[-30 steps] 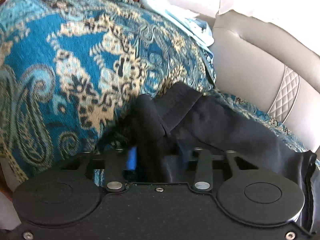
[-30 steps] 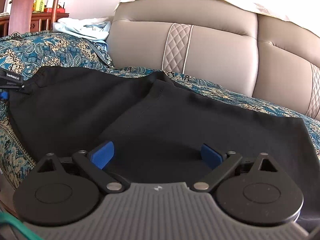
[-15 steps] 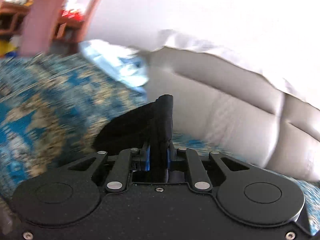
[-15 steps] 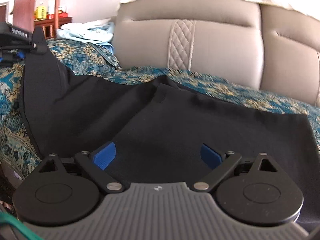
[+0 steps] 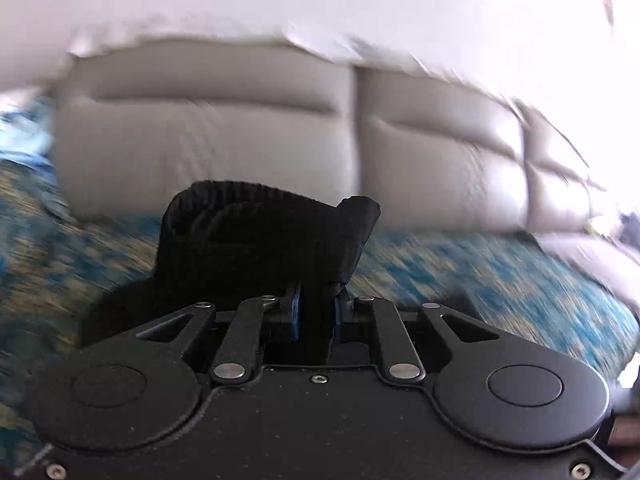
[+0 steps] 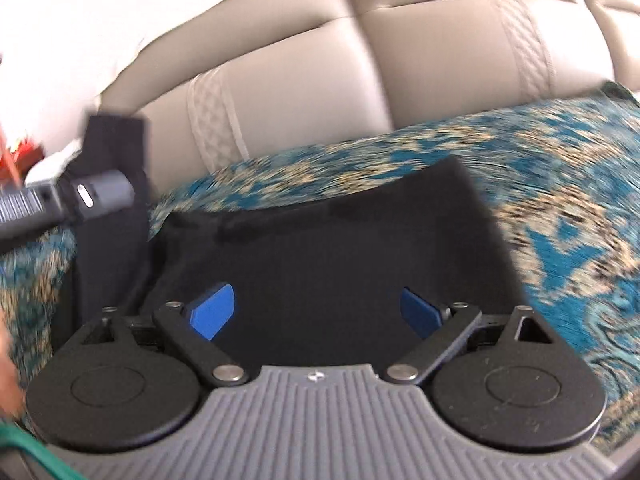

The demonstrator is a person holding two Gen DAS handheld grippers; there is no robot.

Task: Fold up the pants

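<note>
Black pants lie on a blue paisley throw on a sofa seat. My left gripper is shut on the pants' ribbed waistband and holds it lifted above the seat. In the right wrist view the left gripper's body shows at the left, with black cloth hanging from it. My right gripper is open and empty, low over the flat part of the pants, its blue pads wide apart.
The grey-beige leather sofa back rises behind the seat, with quilted strips. A light blue garment lies at the far left. The views are motion-blurred.
My left gripper has closed on the waistband, lifted it and swung it right across the sofa. My right gripper has turned to the right and stayed open.
</note>
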